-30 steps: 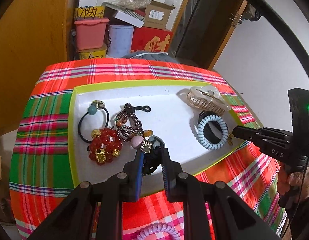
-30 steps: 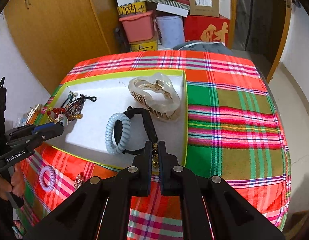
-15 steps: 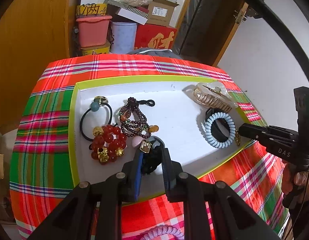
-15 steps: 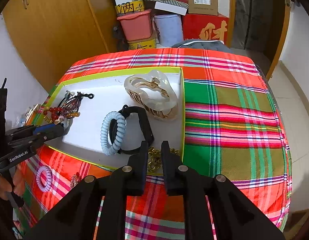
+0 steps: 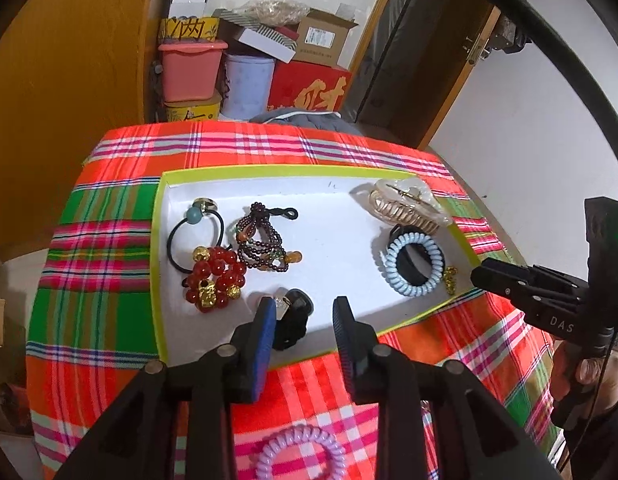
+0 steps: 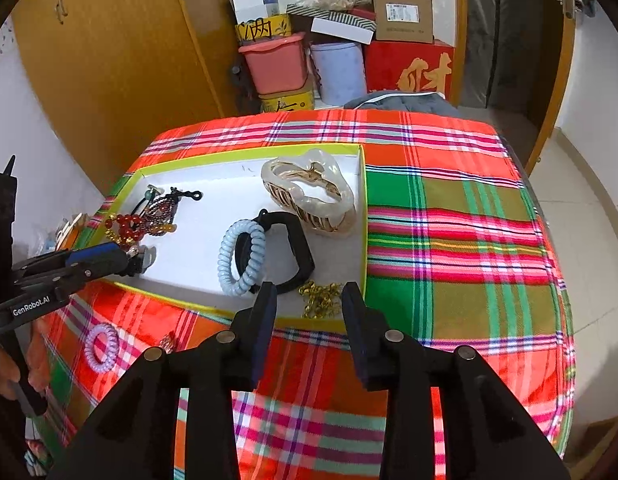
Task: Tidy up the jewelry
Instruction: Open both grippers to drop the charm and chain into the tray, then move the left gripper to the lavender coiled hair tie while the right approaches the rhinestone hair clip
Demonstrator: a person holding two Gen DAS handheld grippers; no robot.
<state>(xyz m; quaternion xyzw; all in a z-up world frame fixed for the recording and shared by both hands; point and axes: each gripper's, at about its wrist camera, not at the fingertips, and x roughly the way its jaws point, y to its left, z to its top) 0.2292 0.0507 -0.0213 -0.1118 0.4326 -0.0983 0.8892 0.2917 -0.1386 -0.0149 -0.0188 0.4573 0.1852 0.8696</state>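
- While both grippers hang over the near edge of the white tray (image 5: 341,208), the gold chain (image 6: 321,300) lies loose in the tray's near right corner, between the spread fingers of the right gripper (image 6: 309,300) — its jaws have just been opening and the pads do not press on it.
- Just beside the chain sit a pale blue coil hair tie (image 6: 241,260) and a black band (image 6: 293,248), overlapping each other; behind them rests a clear hair claw (image 6: 309,192) against the tray's right wall.
- At the tray's near edge, a black hair tie with a small charm (image 5: 295,316) lies beside the left finger of the left gripper (image 5: 305,316), whose jaws have also just been opening — nothing is pinched.
- Farther left in the tray: a red bead bracelet (image 5: 215,278), a dark bead bracelet (image 5: 261,242), and a black elastic with a teal bead (image 5: 193,232).
- Outside the tray, a lilac coil tie (image 5: 299,454) lies on the plaid tablecloth (image 5: 97,248).
- Boxes and tubs (image 5: 193,68) stand stacked behind the table.
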